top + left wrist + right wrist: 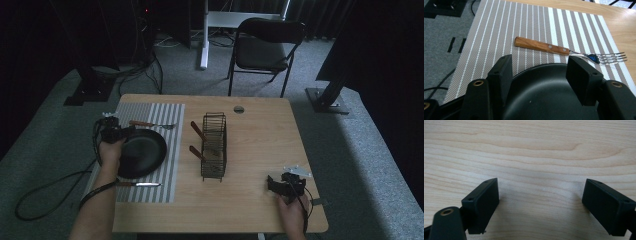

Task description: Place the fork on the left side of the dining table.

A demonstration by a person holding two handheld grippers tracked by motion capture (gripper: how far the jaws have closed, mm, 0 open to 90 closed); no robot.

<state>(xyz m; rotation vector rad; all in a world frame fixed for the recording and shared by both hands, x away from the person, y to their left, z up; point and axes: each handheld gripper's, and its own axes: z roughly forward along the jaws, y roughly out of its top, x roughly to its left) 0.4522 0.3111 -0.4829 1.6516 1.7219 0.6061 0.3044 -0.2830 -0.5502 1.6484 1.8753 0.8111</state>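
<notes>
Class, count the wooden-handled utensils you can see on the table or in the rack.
4: a fork beyond the plate, a knife nearer the person, and two handles poking from the rack. More may be hidden inside.

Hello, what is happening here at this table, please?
A person works at a wooden table with a gripper in each hand. The left gripper is open, its jaws over the rim of a black plate on a striped placemat, beside a fork. The right gripper is open over bare wood. A wire rack stands mid-table.
</notes>
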